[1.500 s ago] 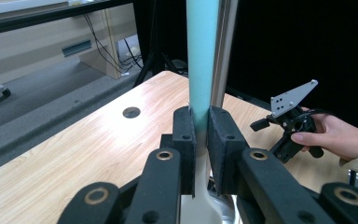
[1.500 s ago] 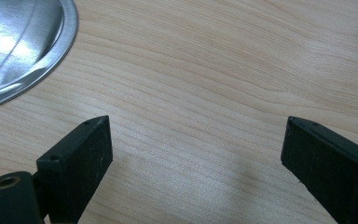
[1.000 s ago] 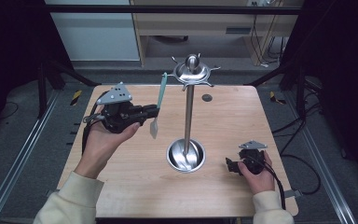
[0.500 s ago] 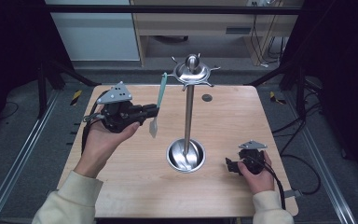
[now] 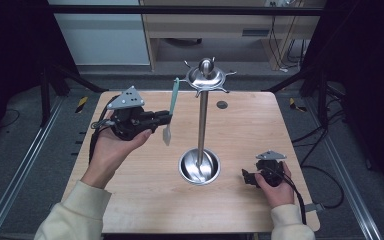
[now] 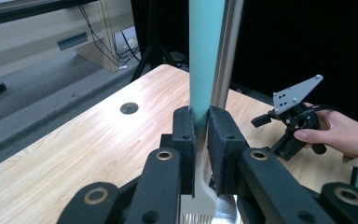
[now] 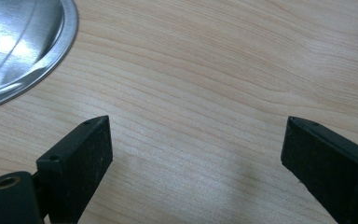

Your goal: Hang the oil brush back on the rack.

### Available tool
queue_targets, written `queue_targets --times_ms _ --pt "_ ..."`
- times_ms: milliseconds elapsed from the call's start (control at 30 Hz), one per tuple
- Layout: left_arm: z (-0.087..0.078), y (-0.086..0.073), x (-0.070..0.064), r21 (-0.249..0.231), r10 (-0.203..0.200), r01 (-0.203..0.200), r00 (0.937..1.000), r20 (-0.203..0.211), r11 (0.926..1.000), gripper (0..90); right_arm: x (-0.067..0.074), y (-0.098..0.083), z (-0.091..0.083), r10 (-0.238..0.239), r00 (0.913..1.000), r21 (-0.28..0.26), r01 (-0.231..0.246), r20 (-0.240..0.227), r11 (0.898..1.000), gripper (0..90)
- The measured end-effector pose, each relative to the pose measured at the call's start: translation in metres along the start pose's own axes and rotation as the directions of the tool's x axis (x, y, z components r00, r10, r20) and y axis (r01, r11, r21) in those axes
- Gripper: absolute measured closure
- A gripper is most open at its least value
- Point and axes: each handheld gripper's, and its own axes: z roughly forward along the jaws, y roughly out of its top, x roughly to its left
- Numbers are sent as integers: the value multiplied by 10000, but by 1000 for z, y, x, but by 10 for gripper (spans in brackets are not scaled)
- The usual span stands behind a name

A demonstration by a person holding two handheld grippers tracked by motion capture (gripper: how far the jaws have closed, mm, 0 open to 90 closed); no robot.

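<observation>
- nearest, in the high view, two cream sleeves are coming in from the bottom edge, cut off at the forearm, above the wooden table (image 5: 145,200).
- the right gripper (image 5: 250,176) is sitting low on the table at the person's right, wrapped by the right hand (image 5: 275,181); in the right gripper view its jaws are standing wide apart over bare wood, holding nothing, their tips running off the bottom edge.
- just beside it, the steel stand's round base (image 5: 199,167) is showing; in the right gripper view the rim (image 7: 23,42) is being cropped at the top left corner.
- farther off, the left gripper (image 5: 167,119) is being held above the table by the left hand (image 5: 111,147), its jaws clamping a utensil with a teal handle (image 6: 206,51), upright, its pale head (image 5: 166,135) hanging down.
- in the left gripper view the head's lower part is being hidden between the jaws and cut off at the bottom, so its kind is hard to tell; the handle's top is also running out of frame.
- behind it the stand's pole (image 5: 202,125) is rising to a hooked top (image 5: 207,76).
</observation>
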Motion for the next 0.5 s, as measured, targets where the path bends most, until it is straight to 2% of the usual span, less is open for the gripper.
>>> queue_targets --times_ms 500 --pt "7 3 2 108 73 -72 10000 -32 9999 813 0 0 0 27 10000 -33 -27 -47 10000 94"
